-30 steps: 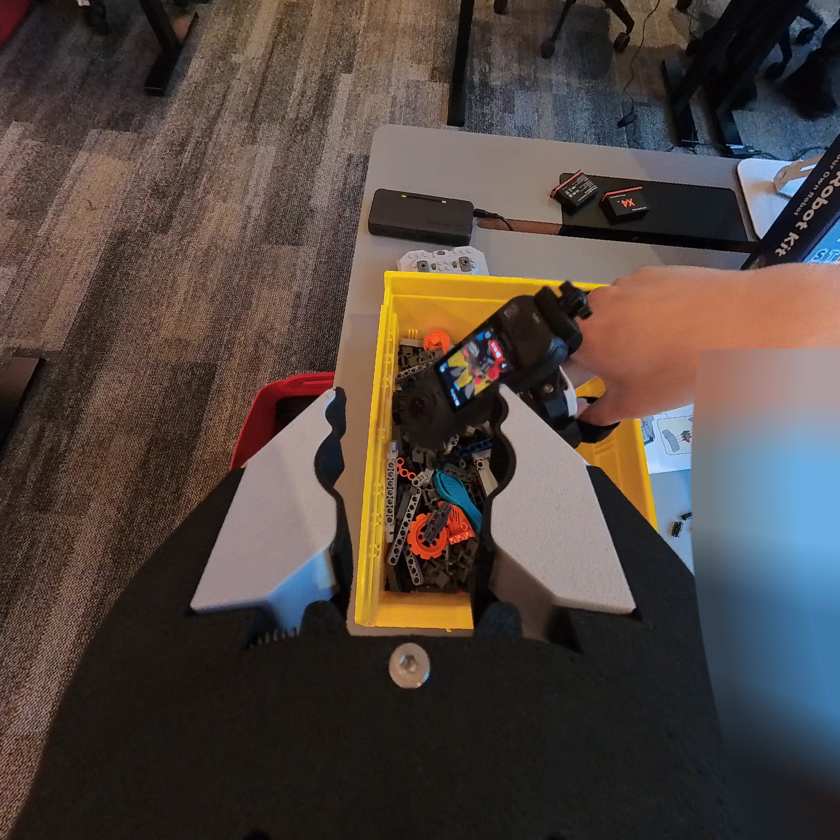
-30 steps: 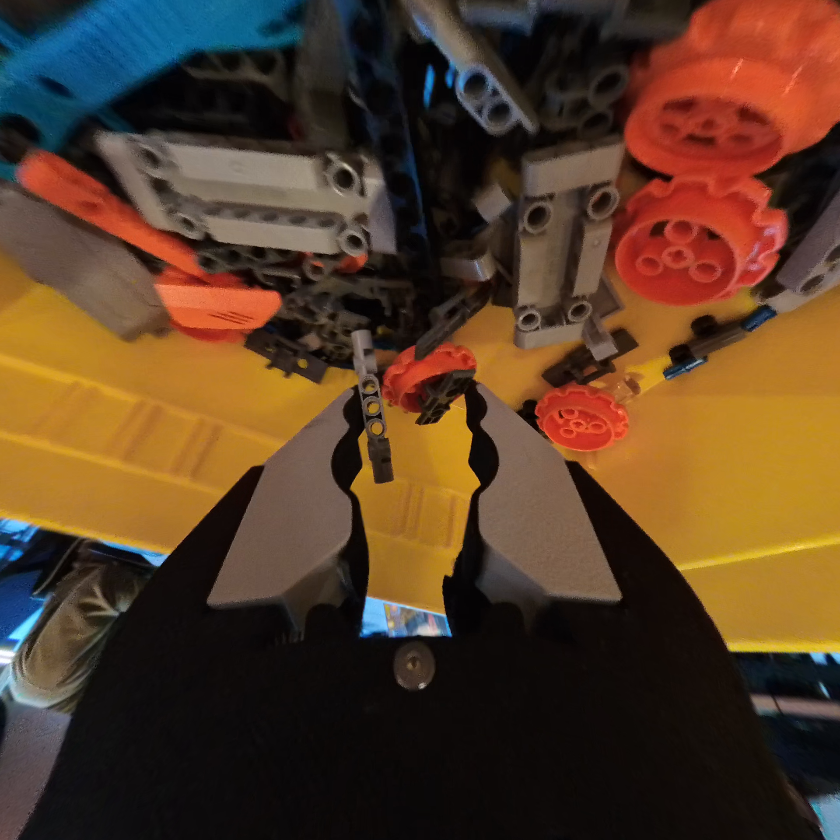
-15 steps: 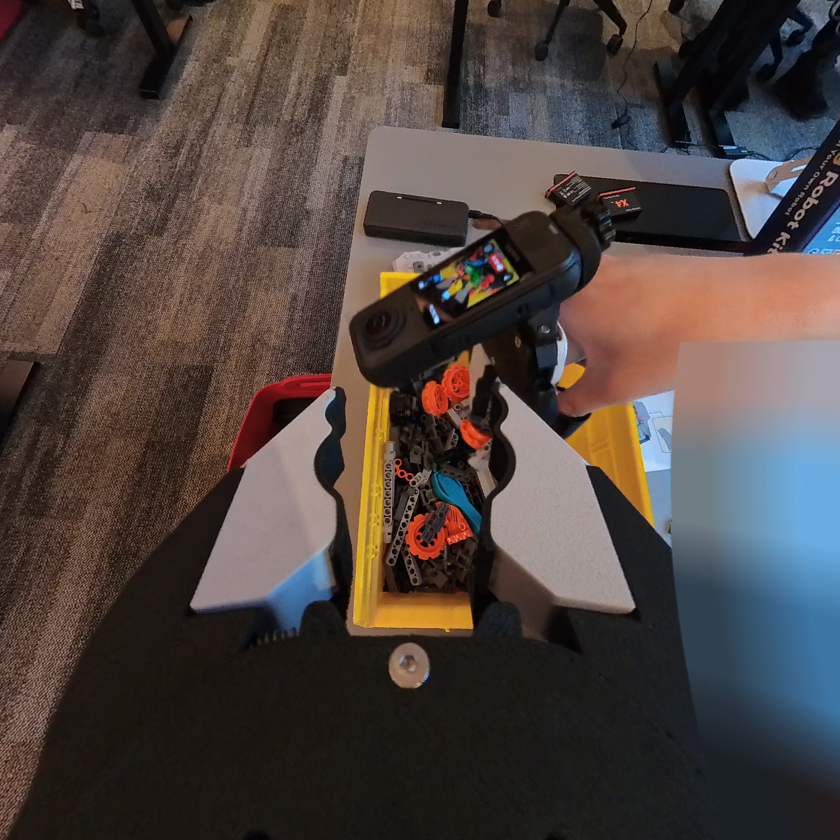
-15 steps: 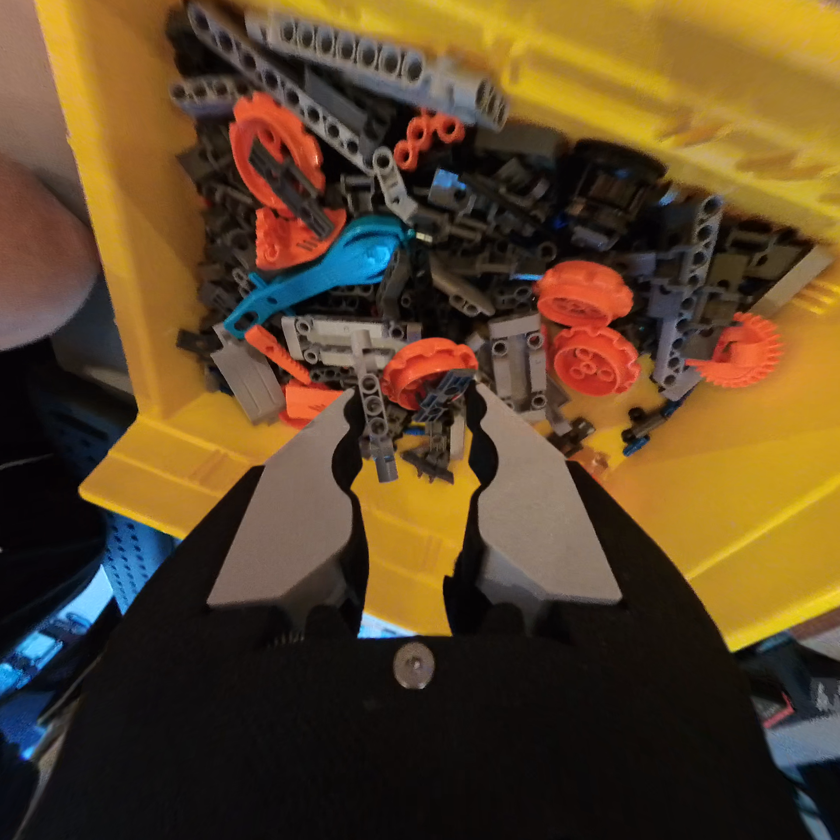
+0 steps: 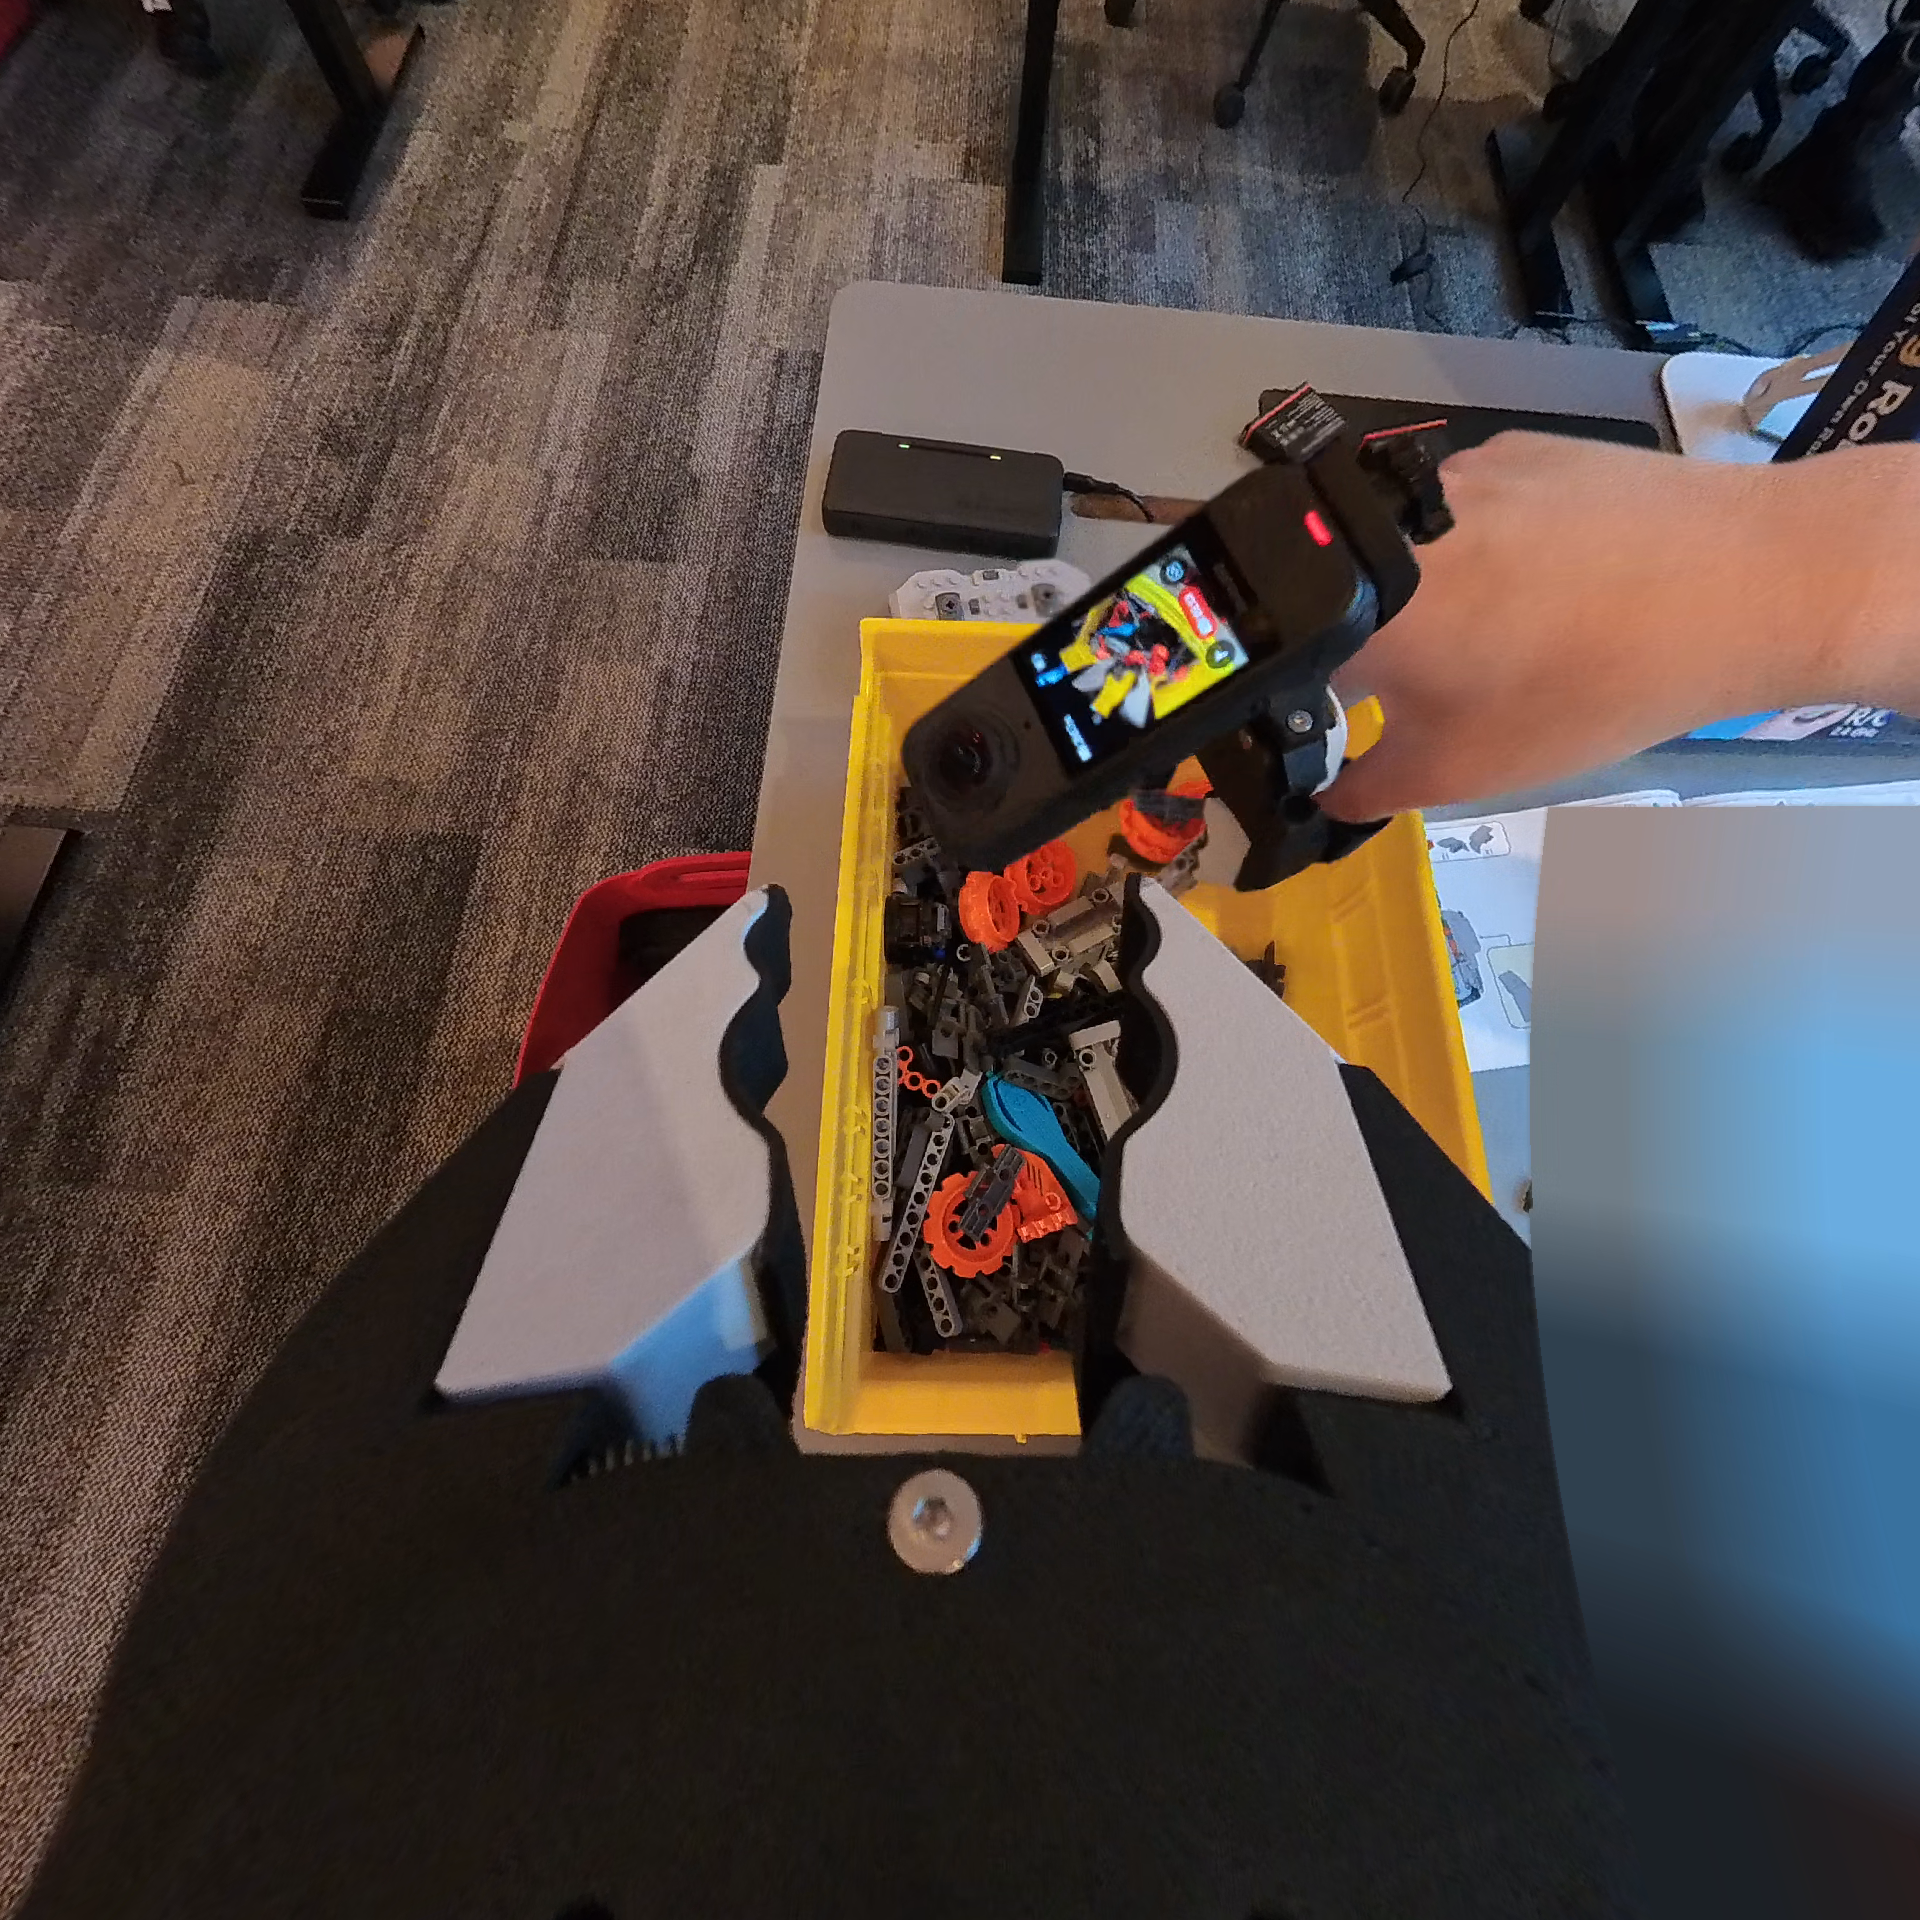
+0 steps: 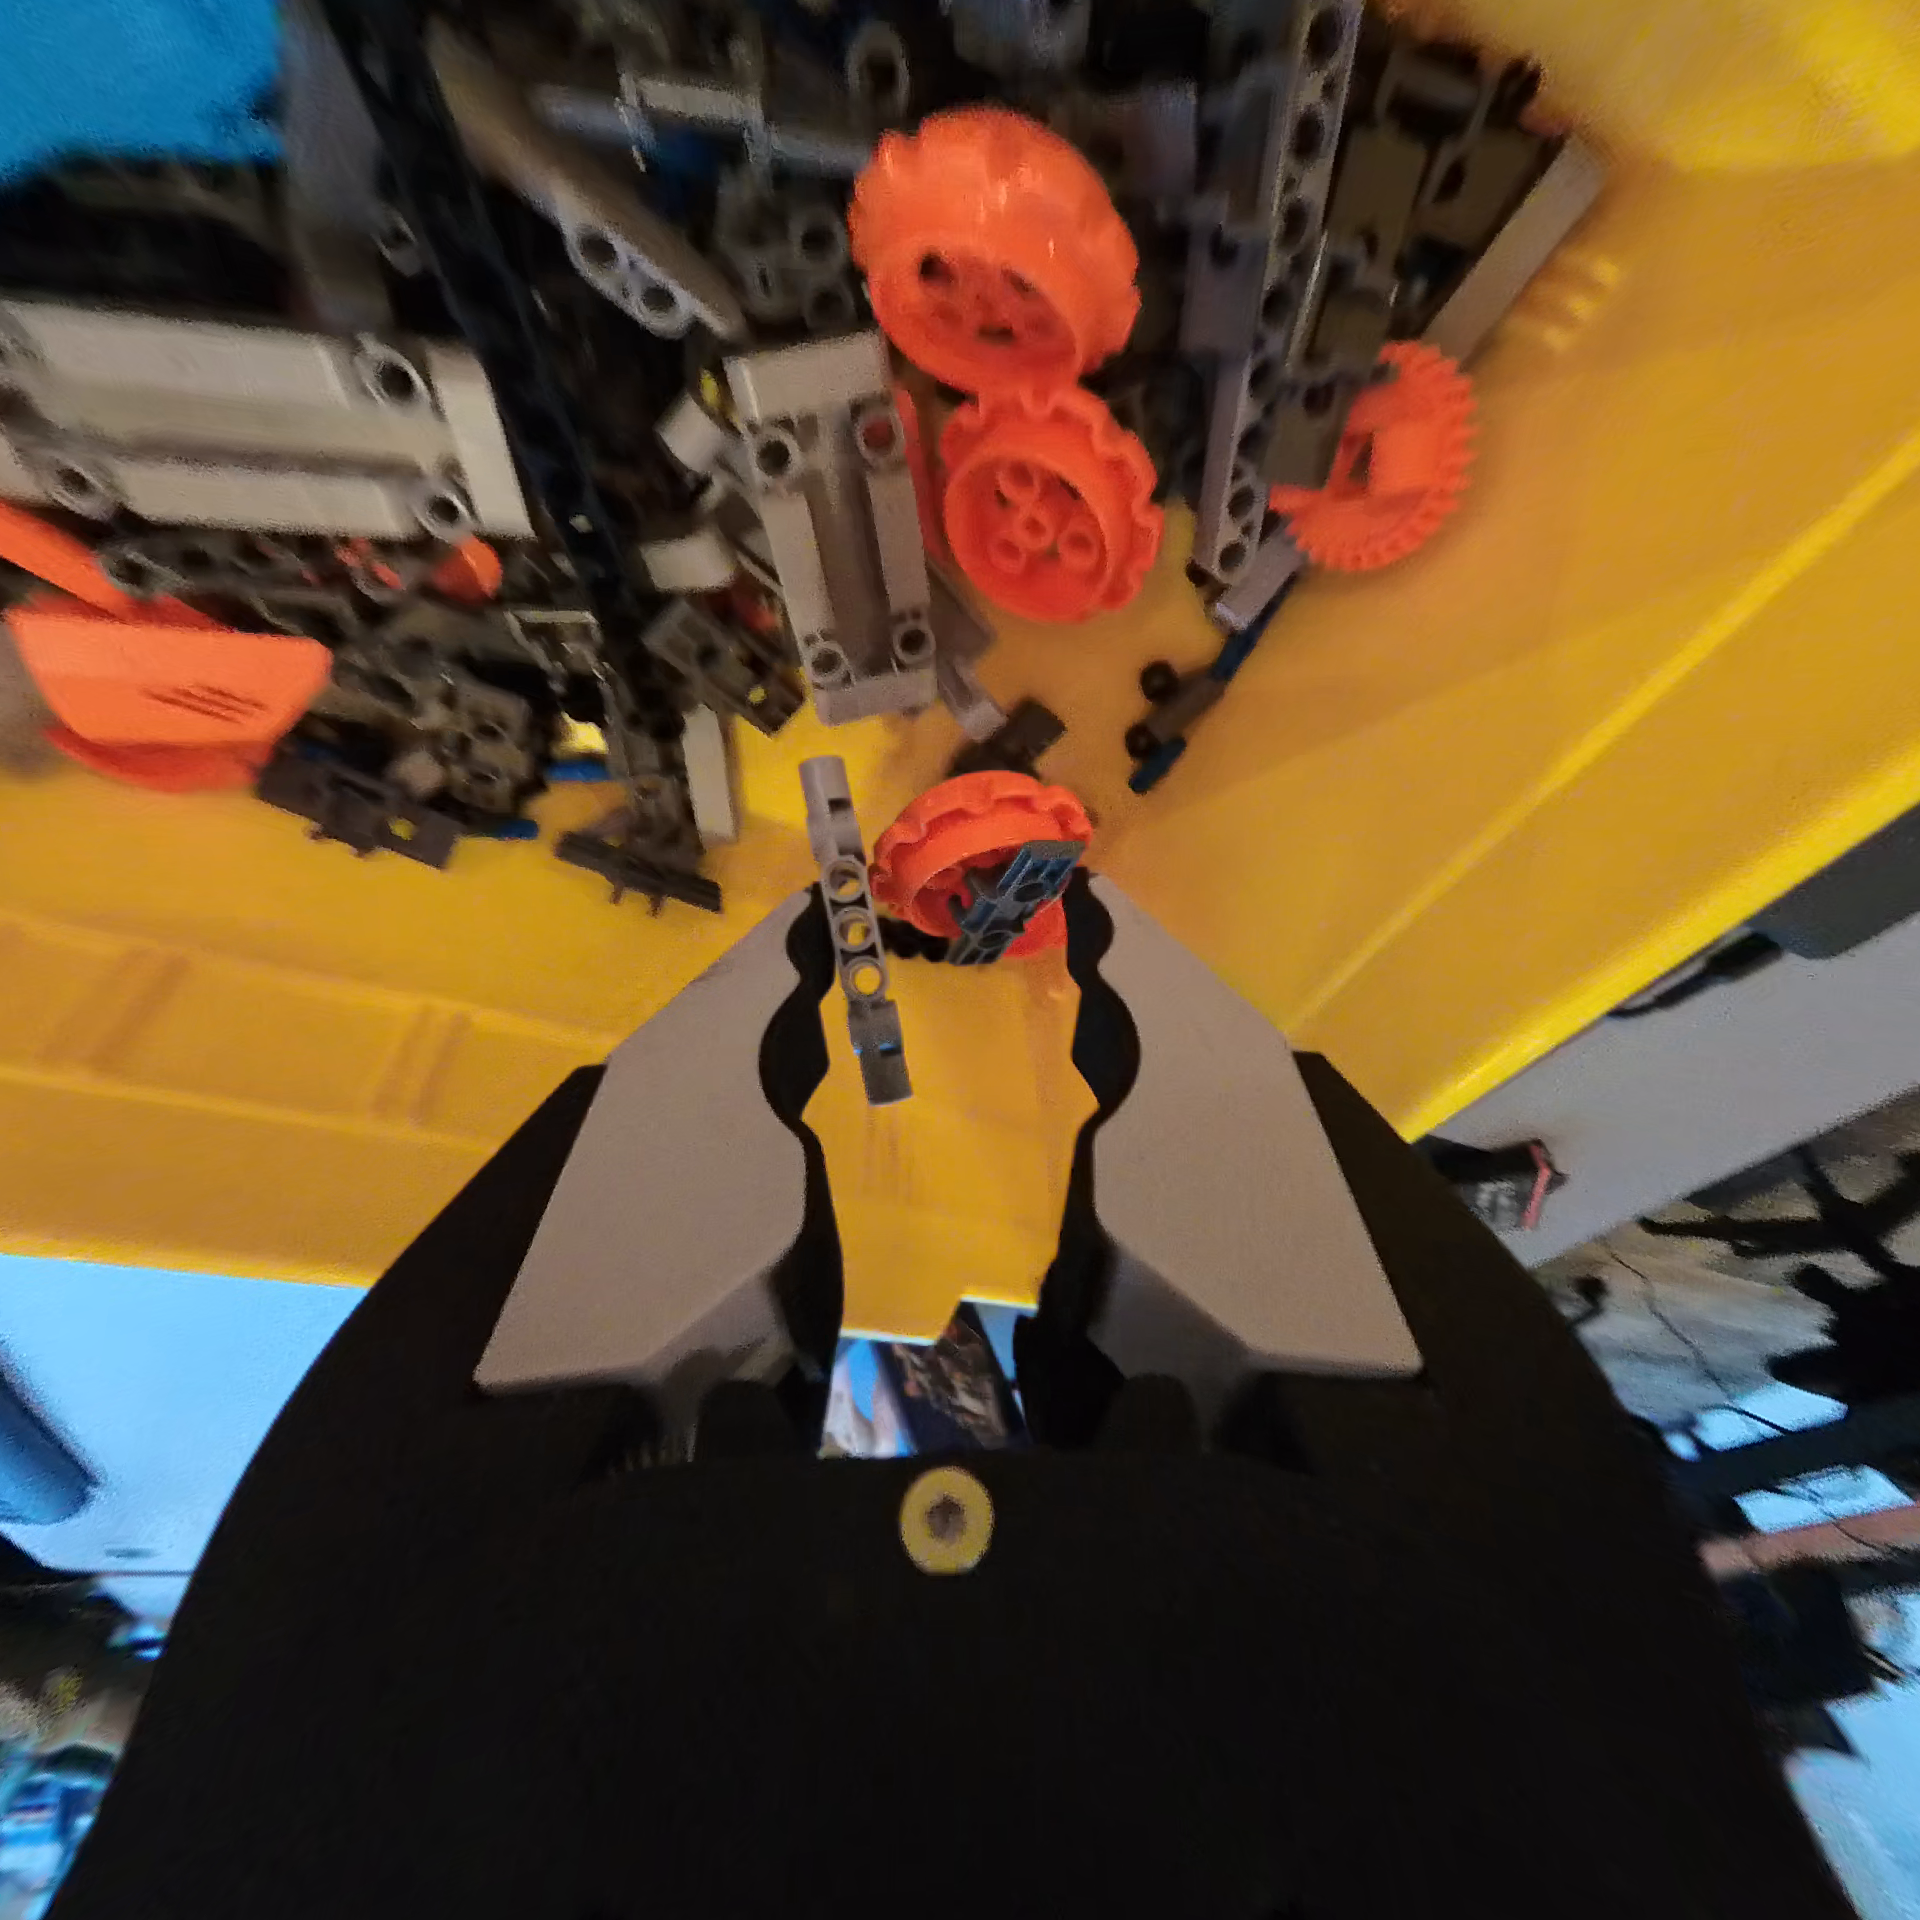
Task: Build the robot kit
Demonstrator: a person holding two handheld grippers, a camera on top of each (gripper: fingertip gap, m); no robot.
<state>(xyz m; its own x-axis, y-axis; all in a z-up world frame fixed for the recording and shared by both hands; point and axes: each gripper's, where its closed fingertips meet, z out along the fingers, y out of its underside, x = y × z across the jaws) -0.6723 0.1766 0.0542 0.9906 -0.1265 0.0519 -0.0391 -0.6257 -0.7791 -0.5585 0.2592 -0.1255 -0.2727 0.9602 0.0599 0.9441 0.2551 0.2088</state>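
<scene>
The right gripper (image 6: pixel 940 899) pinches an orange wheel hub (image 6: pixel 971 857) with a dark blue connector, a grey holed beam (image 6: pixel 854 930) against its left finger, above the yellow bin (image 6: pixel 1507 727) of building-set parts. The left gripper (image 5: pixel 951 935) hovers wide and empty over the bin's near end. Printed boxes sit to the right; their lettering goes unquoted.

I see glossy yellow plastic on the bin (image 5: pixel 850 1049), smooth orange plastic wheels (image 6: pixel 1049 504), and matt grey plastic beams (image 6: pixel 854 930). My left claw (image 5: pixel 956 914) looks grainy and matt; the desk (image 5: pixel 1039 364) smooth grey, the carpet (image 5: pixel 364 623) rough-woven.
</scene>
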